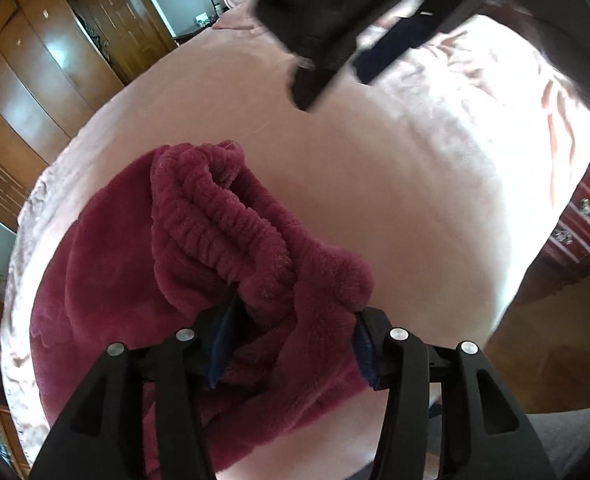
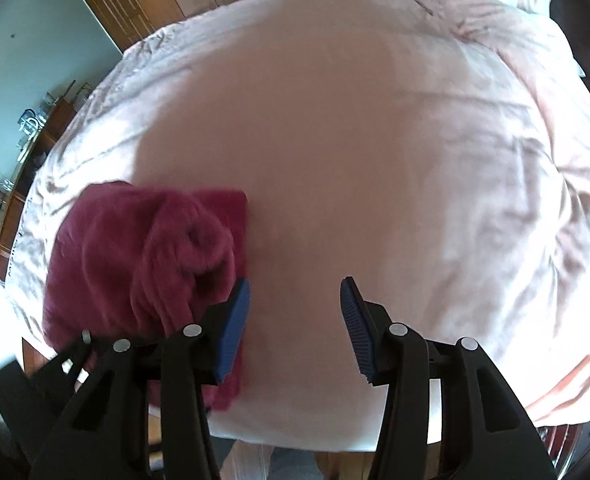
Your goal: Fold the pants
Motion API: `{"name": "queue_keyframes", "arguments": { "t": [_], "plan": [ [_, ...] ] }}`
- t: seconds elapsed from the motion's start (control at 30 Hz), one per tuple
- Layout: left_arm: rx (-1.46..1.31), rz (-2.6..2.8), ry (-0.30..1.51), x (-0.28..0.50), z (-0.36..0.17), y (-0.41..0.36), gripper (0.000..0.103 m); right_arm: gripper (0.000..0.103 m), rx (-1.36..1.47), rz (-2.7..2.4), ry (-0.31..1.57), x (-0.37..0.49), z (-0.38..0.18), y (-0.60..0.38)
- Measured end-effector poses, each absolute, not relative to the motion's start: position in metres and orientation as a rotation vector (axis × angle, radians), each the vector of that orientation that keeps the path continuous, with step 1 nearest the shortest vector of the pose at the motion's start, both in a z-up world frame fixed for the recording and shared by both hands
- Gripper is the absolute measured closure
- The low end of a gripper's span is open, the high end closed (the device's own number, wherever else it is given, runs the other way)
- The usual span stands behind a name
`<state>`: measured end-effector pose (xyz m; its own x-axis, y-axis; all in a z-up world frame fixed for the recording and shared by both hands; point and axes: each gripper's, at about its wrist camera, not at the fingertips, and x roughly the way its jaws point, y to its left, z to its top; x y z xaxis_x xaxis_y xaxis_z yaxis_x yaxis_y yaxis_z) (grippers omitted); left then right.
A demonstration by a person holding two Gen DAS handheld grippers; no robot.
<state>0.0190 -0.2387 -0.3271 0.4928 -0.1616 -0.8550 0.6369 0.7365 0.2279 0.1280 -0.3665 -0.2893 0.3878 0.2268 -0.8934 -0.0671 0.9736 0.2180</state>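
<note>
From the left wrist: left gripper (image 1: pixel 291 344) with fleece bunched between its two blue pads (image 1: pixel 220 344), jaws fairly wide apart; whether really clamped on the cloth or only pushed into it, cannot tell. Dark red fleece pants (image 1: pixel 135 280) lying in a heap on the pink bedspread (image 1: pixel 415 208), near the close edge, the gathered elastic waistband (image 1: pixel 223 220) on top and turned upward. Higher in the view, blurred, the black body of the right gripper (image 1: pixel 335 40) above the bed, well apart from the pants. Wooden wardrobe (image 1: pixel 35 60) beyond the far side of the bed.

From the right wrist: right gripper (image 2: pixel 295 328) released, jaws spread wide, only bedspread (image 2: pixel 375 140) between the blue pads (image 2: pixel 355 328). Pants (image 2: pixel 135 248) to the left, in a rumpled pile, just beside the left pad, touching or not unclear because of blur. Part of the left gripper (image 2: pixel 75 360) at the lower left, by the pile's near edge.
</note>
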Motion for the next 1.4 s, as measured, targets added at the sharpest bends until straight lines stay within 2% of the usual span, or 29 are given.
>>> {"name": "queue_keyframes", "arguments": {
  "t": [0.43,0.67,0.77,0.83,0.9,1.13,1.4],
  "plan": [
    [0.486,-0.541,0.931,-0.009,-0.270,-0.175,0.052,0.054,0.316,0.378,1.220,0.158,-0.289,-0.321],
    [0.409,-0.399,0.980,0.011,-0.264,-0.124,0.052,0.054,0.396,0.408,1.273,0.167,-0.305,-0.301],
    [0.346,-0.338,1.009,0.024,-0.268,-0.101,0.052,0.054,0.322,0.368,1.279,0.171,-0.312,-0.287],
    [0.327,-0.305,1.038,0.033,-0.279,-0.088,0.048,0.068,0.241,0.314,1.282,0.174,-0.319,-0.280],
    [0.323,-0.289,1.072,0.039,-0.292,-0.076,0.048,0.071,0.143,0.237,1.284,0.176,-0.327,-0.276],
    [0.409,-0.387,1.136,0.021,-0.342,-0.085,0.048,0.072,0.028,0.117,1.320,0.179,-0.363,-0.267],
    [0.284,-0.439,1.171,0.022,-0.325,-0.071,0.047,0.069,0.182,0.193,1.311,0.162,-0.335,-0.283]
  ]
}}
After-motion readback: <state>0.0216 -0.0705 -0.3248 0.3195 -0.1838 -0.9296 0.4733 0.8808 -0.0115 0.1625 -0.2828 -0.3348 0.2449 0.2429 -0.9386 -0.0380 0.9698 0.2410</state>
